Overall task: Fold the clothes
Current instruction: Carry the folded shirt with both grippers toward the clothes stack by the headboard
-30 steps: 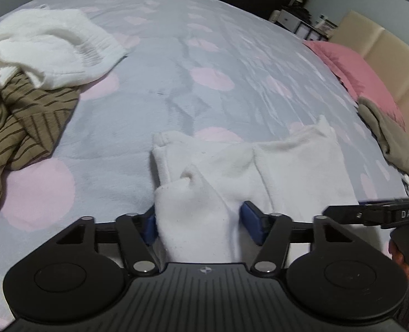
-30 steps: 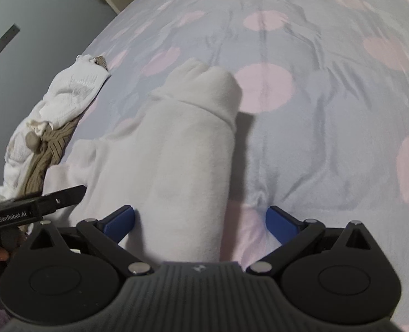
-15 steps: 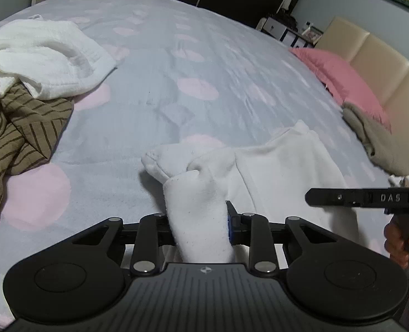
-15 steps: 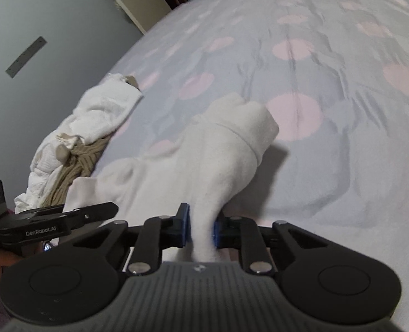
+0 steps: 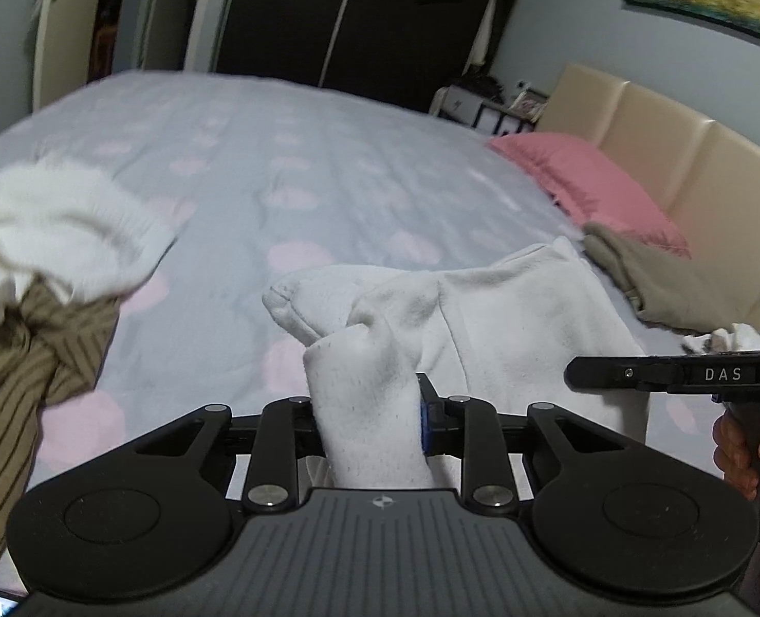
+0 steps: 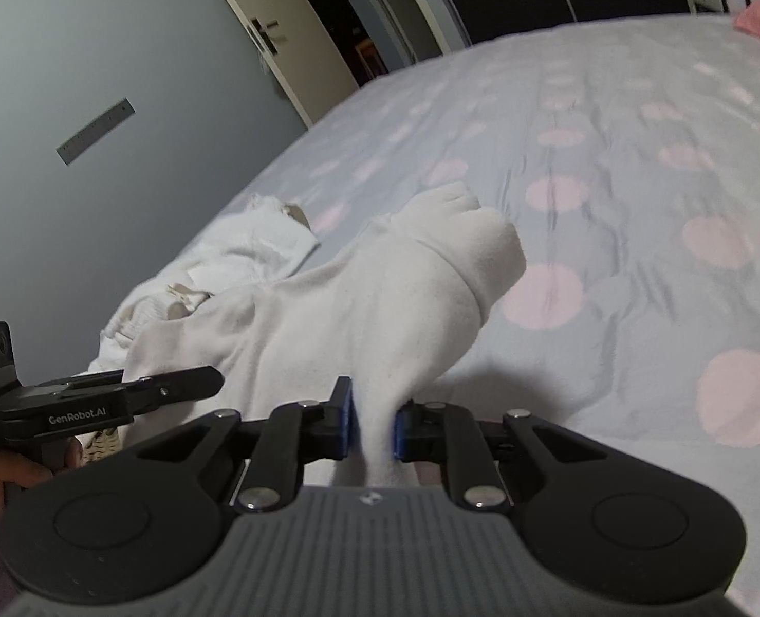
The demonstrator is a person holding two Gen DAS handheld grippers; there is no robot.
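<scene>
Left tongs (image 5: 374, 411) clamped on 1 end of the white garment (image 5: 508, 308); right tongs (image 6: 372, 424) clamped on the other. Garment's near edge is raised, its length running forward toward the bed's (image 5: 277, 164) far edge; both hands equally near.

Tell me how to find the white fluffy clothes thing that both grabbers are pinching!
Start at the big grey bed with pink dots. Near its front edge lies a plain white fleecy garment, with the left gripper and right gripper each shut on a bunched corner. Unlike the ribbed white top piled on brown striped cloth, it is smooth, unstriped and lying apart.
</scene>
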